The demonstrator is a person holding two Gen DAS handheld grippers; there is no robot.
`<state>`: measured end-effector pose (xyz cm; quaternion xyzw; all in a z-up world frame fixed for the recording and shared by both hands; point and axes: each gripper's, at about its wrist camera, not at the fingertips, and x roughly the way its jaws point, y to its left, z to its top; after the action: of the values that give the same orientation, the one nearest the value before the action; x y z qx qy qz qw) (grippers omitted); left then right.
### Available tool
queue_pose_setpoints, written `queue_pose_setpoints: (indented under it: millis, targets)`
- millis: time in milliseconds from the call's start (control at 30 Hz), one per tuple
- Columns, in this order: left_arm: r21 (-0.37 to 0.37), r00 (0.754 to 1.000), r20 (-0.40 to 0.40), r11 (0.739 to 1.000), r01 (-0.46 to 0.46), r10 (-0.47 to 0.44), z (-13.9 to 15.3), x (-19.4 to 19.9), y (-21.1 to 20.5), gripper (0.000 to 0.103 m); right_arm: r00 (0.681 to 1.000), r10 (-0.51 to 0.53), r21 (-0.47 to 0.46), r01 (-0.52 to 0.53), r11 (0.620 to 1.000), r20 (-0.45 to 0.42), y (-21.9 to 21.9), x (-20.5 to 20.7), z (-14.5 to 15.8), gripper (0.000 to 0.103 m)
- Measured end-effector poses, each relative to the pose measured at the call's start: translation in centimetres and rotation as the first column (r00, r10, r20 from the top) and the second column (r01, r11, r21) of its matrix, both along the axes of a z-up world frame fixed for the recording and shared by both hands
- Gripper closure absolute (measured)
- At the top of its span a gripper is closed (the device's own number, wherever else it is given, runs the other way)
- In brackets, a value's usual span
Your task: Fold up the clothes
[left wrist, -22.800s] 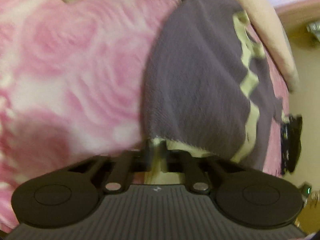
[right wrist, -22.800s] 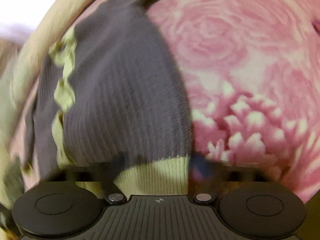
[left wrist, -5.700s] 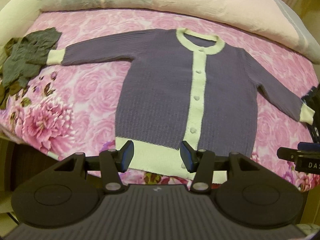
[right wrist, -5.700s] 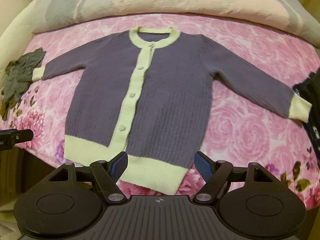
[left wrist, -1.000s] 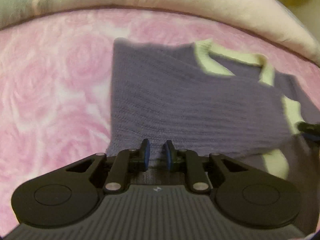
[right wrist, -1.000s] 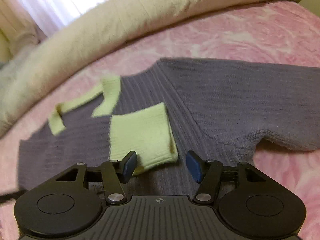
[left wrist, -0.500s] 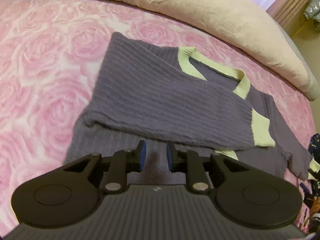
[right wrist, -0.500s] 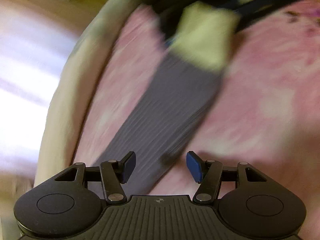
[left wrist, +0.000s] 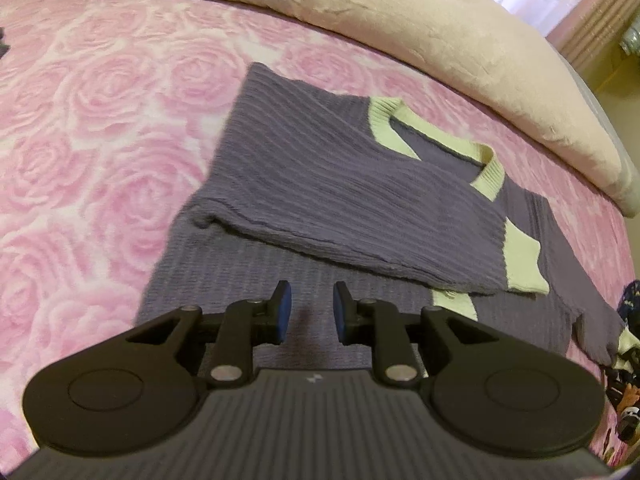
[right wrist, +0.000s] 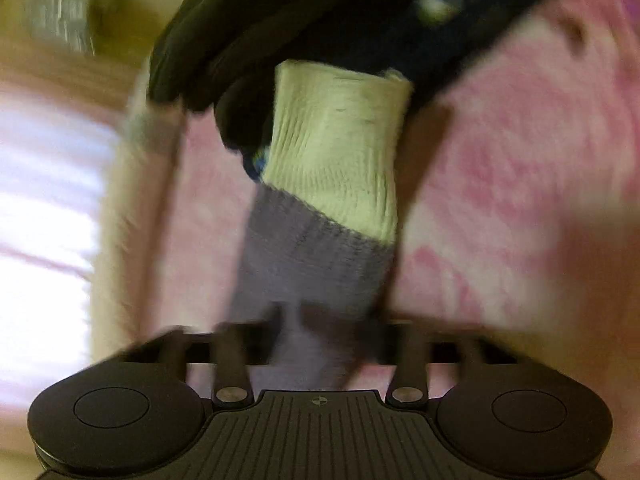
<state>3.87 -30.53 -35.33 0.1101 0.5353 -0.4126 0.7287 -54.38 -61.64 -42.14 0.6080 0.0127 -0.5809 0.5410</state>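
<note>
A purple cardigan with cream trim lies face up on the pink rose bedspread. One sleeve is folded across its chest, and that sleeve's cream cuff rests near the button band. My left gripper hovers open over the cardigan's body and holds nothing. The right wrist view is blurred. There the other sleeve runs out from between the fingers of my right gripper, and its cream cuff reaches a dark garment. Blur hides whether those fingers grip the sleeve.
A long cream and grey rolled duvet borders the far side of the bed. A dark garment lies at the bed's right edge, under the cuff's end. Pink bedspread lies open to the left of the cardigan.
The right gripper has closed in along the outstretched sleeve, and the cuff now looms much larger with the sleeve between the fingers. The left gripper has barely shifted and its jaws stand slightly wider.
</note>
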Motion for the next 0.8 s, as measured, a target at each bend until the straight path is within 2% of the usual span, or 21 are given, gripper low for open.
queue_pose_setpoints:
  millis: [67, 133, 167, 200, 267, 333, 367, 433, 467, 500, 533, 600, 633, 667, 733, 800]
  targets:
    - [-0.006, 1.0, -0.001, 1.0, -0.016, 0.016, 0.3, 0.4, 0.9, 0.086, 0.988, 0.058, 0.017, -0.056, 0.998, -0.145, -0.8, 1.9, 1.6, 0.09]
    - [-0.012, 0.999, -0.002, 0.999, -0.036, 0.036, 0.6, 0.8, 1.8, 0.086, 0.965, 0.106, -0.051, -0.122, 0.991, -0.24, -0.7, 4.4, 4.0, 0.092]
    - [-0.015, 0.999, -0.003, 0.999, -0.049, 0.049, 0.7, 1.0, 2.3, 0.086, 0.941, 0.14, -0.094, -0.177, 0.98, -0.309, -0.5, 6.4, 5.5, 0.092]
    - [-0.017, 0.998, -0.006, 0.998, -0.063, 0.063, 0.8, 1.3, 2.8, 0.086, 0.897, 0.184, -0.132, -0.256, 0.958, -0.403, 0.1, 9.2, 7.2, 0.092]
    - [-0.019, 0.995, -0.021, 0.995, -0.101, 0.101, 1.1, 1.8, 3.8, 0.086, 0.779, 0.269, -0.195, -0.444, 0.875, -0.566, 2.4, 15.3, 10.3, 0.092]
    - [-0.026, 0.991, -0.033, 0.991, -0.13, 0.129, 1.2, 2.0, 4.5, 0.086, 0.65, 0.335, -0.245, -0.635, 0.733, -0.682, 6.7, 21.9, 12.5, 0.092]
    - [-0.031, 0.989, -0.039, 0.989, -0.144, 0.143, 1.3, 2.1, 4.8, 0.086, 0.582, 0.37, -0.255, -0.724, 0.641, -0.724, 9.3, 25.5, 13.1, 0.092]
    - [-0.039, 0.984, -0.051, 0.984, -0.172, 0.169, 1.4, 2.4, 5.4, 0.086, 0.434, 0.454, -0.237, -0.872, 0.428, -0.778, 14.9, 31.7, 13.0, 0.091]
    - [-0.043, 0.981, -0.058, 0.982, -0.185, 0.183, 1.5, 2.5, 5.7, 0.084, 0.336, 0.485, -0.184, -0.924, 0.335, -0.807, 17.3, 34.5, 12.2, 0.084]
    - [-0.047, 0.978, -0.064, 0.979, -0.199, 0.196, 1.6, 2.6, 6.1, 0.082, 0.234, 0.507, -0.126, -0.963, 0.237, -0.83, 19.7, 37.2, 11.3, 0.041]
    - [-0.051, 0.975, -0.07, 0.976, -0.213, 0.209, 1.6, 2.7, 6.4, 0.077, 0.135, 0.517, -0.069, -0.987, 0.146, -0.845, 22.1, 39.7, 10.3, 0.004]
    - [-0.057, 0.97, -0.092, 0.972, -0.23, 0.224, 1.3, 2.9, 6.6, 0.072, 0.007, 0.52, 0.021, -0.999, 0.048, -0.854, 25.5, 42.1, 7.2, 0.004]
    - [-0.062, 0.97, -0.1, 0.971, -0.23, 0.223, 1.1, 2.9, 6.7, 0.071, -0.044, 0.535, 0.069, -0.997, 0.027, -0.844, 26.5, 42.4, 5.9, 0.004]
    - [-0.068, 0.97, -0.105, 0.972, -0.225, 0.217, 0.9, 2.8, 6.6, 0.069, -0.07, 0.557, 0.1, -0.995, 0.025, -0.828, 26.9, 42.1, 5.0, 0.004]
    - [-0.079, 0.973, -0.113, 0.974, -0.213, 0.204, 0.5, 2.7, 5.9, 0.066, -0.074, 0.605, 0.136, -0.989, 0.058, -0.793, 26.9, 40.0, 3.5, 0.004]
    - [-0.103, 0.968, -0.135, 0.968, -0.227, 0.213, -0.1, 3.0, 4.6, 0.065, -0.061, 0.64, 0.186, -0.974, 0.129, -0.766, 25.3, 36.7, 2.6, 0.004]
